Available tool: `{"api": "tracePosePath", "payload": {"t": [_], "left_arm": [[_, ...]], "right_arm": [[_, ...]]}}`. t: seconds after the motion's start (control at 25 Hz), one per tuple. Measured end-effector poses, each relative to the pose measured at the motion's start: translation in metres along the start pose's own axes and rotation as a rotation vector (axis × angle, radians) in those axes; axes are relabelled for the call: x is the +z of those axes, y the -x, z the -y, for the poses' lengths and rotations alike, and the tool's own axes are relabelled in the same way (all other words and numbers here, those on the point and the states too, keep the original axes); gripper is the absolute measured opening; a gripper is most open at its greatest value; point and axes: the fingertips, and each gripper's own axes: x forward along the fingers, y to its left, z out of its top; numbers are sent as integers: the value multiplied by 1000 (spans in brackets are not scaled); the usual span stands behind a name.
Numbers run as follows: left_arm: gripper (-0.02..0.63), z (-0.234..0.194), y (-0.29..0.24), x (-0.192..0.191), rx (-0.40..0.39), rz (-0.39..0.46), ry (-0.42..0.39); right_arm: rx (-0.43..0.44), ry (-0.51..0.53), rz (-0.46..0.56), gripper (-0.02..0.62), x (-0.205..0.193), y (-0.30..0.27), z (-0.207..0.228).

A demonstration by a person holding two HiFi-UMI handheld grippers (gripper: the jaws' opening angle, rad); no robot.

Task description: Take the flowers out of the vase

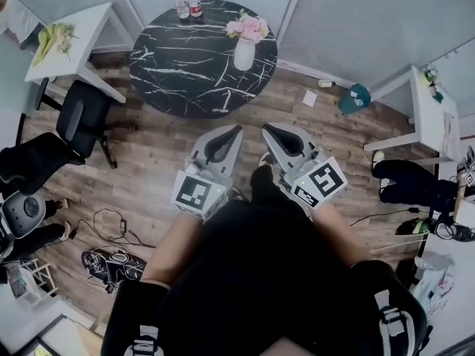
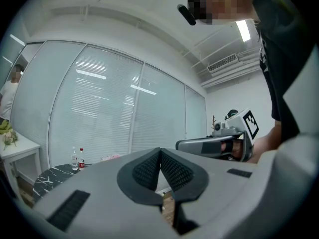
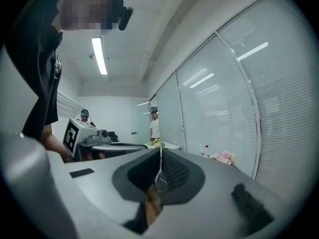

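My left gripper [image 1: 237,130] and right gripper [image 1: 265,128]: fingers pressed together, empty, side by side, well apart from flowers [image 1: 249,27] in vase [image 1: 244,54] on table [image 1: 185,73].

1. We see bare wooden floor [image 1: 174,143] lying open between us and the round black table [image 1: 185,73].
2. The near half of the tabletop is bare marble; the vase [image 1: 244,55] stands towards its far right edge, the flowers [image 1: 249,27] rising above it.
3. Two bottles [image 1: 188,4] stand at the far edge, well apart from the vase on its left.
4. On the left, a black chair [image 1: 80,117] and a white desk [image 1: 82,32] crowd that side of the table.
5. On the right, a sheet of paper [image 1: 309,98] and a green object [image 1: 356,97] lie on the floor; a white side table [image 1: 427,117] stands beyond.
6. A blind-covered glass wall [image 1: 356,21] closes the far side.
7. Our left gripper [image 1: 236,129] and right gripper [image 1: 266,128] sit close side by side.
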Motion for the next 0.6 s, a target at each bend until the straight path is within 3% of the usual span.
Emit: {"api": "tracePosePath", "payload": {"t": [0.6], "left_arm": [[12, -51, -75, 10, 71, -15, -25]], "right_arm": [[54, 3, 32, 20, 15, -46, 85]]}}
